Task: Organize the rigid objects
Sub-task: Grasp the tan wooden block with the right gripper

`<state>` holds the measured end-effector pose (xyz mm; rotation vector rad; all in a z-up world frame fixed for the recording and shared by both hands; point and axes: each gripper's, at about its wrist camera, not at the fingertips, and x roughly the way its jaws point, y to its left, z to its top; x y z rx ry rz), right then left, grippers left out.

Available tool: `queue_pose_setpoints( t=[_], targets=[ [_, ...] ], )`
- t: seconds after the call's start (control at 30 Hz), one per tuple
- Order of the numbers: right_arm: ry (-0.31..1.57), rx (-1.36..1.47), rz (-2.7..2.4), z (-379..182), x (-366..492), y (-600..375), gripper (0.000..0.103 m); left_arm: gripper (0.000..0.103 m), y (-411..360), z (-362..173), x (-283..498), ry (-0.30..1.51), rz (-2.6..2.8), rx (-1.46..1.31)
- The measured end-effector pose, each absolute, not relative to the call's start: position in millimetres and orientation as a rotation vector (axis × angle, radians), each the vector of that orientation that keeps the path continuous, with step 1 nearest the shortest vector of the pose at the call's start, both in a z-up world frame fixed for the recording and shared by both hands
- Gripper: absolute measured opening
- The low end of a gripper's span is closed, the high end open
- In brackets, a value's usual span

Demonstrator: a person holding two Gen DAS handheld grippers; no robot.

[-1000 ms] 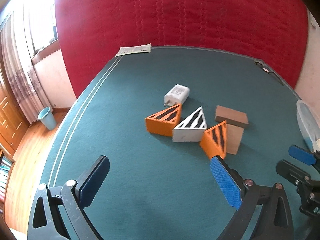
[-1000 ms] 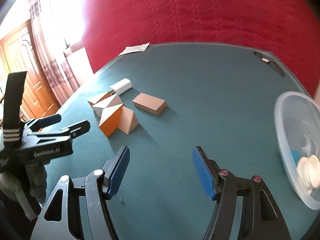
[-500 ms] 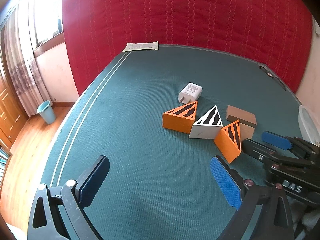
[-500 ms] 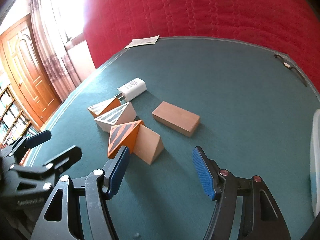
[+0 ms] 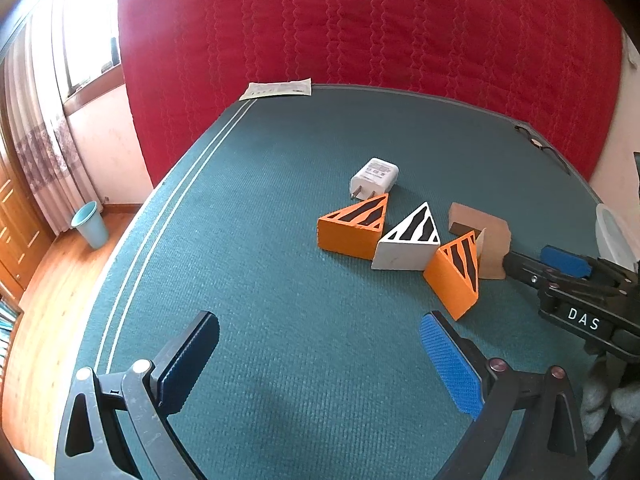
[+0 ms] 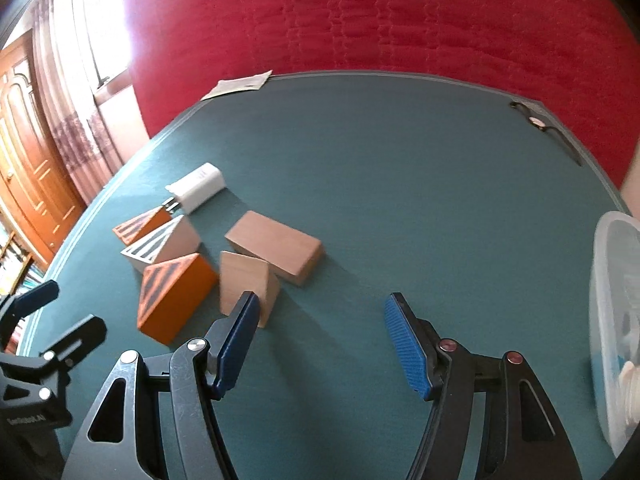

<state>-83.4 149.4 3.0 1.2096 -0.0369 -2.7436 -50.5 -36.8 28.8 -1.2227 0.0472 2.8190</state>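
Note:
On the green table lie two orange striped wedges, a white striped wedge, a plain wooden wedge, a wooden block and a white charger. My left gripper is open and empty, short of the wedges. My right gripper is open and empty; its left pad is close beside the plain wooden wedge. The right gripper also shows in the left wrist view, next to the near orange wedge.
A clear plastic tub with round white items stands at the table's right edge. A paper sheet lies at the far edge and a dark cable at the far right. A red quilted wall stands behind.
Both grippers have moved in toward the group of blocks. The right gripper has swung left, away from the tub, and now stands next to the plain wooden wedge. Both stay open.

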Motion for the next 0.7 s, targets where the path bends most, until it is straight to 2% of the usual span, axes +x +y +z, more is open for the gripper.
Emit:
queue_pose_setpoints(
  t=[0.17,0.33,0.4,0.5,0.63,0.7],
  targets=[
    [-0.065,1.176,-2.709,7,-77,148,0.066,0.102,-37,28,-50,0.051,2.820,-1.224],
    [-0.006,1.156,-2.666,8,-73,124,0.064,0.102,-41,31,-50,0.032,2.830,-1.219],
    [0.020,1.157,-2.659,6,-75,117,0.052,0.102,-44,32,-49,0.021,2.835,-1.215],
    [0.038,1.169,-2.657,3,-80,110,0.045,0.102,-46,32,-50,0.009,2.838,-1.219],
    [0.031,1.173,-2.673,4,-89,108,0.042,0.102,-44,31,-50,0.010,2.833,-1.220],
    [0.029,1.179,-2.680,2,-92,108,0.035,0.102,-43,31,-50,0.017,2.831,-1.218]
  ],
)
